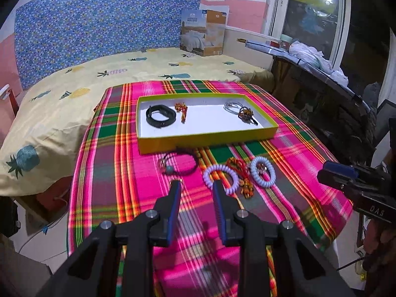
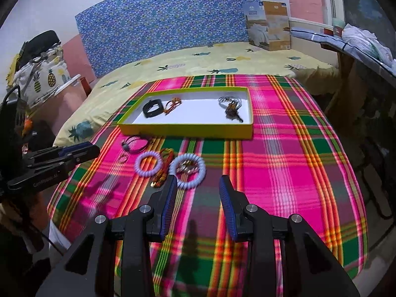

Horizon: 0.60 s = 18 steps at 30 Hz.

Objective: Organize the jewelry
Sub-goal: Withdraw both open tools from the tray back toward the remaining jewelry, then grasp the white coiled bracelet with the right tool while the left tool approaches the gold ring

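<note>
A yellow-green tray [image 1: 205,141] [image 2: 185,129] on the plaid cloth holds a black band [image 1: 160,115] [image 2: 152,108], a red-gold cord [image 1: 181,110] [image 2: 171,106], a silver bangle [image 1: 232,105] and a brown beaded piece [image 1: 245,114] [image 2: 231,110]. In front of it lie a black cord bracelet [image 1: 179,164] [image 2: 136,144], two white coil bracelets [image 1: 221,177] [image 1: 262,171] [image 2: 147,164] [image 2: 188,170] and a red-gold cord [image 1: 241,173] [image 2: 163,168]. My left gripper [image 1: 196,185] is open and empty just before them. My right gripper [image 2: 198,182] is open and empty beside the right coil.
The plaid cloth [image 2: 284,148] covers a table against a bed with a pineapple sheet [image 1: 74,94]. A cardboard box [image 1: 204,32] stands at the bed's far corner. A cluttered shelf [image 1: 309,54] runs along the right, under a window.
</note>
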### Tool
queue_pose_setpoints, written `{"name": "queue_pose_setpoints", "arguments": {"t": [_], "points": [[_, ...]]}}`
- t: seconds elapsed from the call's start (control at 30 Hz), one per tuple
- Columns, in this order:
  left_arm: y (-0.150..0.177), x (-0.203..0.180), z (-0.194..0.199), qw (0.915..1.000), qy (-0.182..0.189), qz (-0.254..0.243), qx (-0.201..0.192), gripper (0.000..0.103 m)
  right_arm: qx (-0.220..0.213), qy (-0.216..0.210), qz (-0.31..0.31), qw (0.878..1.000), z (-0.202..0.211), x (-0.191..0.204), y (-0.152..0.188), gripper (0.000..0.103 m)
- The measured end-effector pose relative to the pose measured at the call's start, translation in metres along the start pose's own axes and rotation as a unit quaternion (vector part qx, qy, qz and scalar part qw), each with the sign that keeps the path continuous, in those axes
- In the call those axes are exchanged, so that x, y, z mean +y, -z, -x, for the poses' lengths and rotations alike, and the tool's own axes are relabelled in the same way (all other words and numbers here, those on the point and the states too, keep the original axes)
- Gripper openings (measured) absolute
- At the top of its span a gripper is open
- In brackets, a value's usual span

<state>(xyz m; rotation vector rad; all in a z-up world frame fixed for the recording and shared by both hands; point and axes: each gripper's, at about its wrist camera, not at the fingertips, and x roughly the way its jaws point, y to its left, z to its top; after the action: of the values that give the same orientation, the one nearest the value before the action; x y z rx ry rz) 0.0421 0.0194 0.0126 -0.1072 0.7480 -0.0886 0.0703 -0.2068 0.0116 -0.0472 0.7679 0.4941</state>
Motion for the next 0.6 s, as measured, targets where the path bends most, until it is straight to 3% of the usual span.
{"name": "queue_pose_setpoints", "arguments": {"t": [0.6], "points": [[0.014,0.005,0.001,0.9998,0.005,0.017,0.009,0.027,0.010,-0.016,0.002,1.000,-0.001,0.009,0.012,0.036]]}}
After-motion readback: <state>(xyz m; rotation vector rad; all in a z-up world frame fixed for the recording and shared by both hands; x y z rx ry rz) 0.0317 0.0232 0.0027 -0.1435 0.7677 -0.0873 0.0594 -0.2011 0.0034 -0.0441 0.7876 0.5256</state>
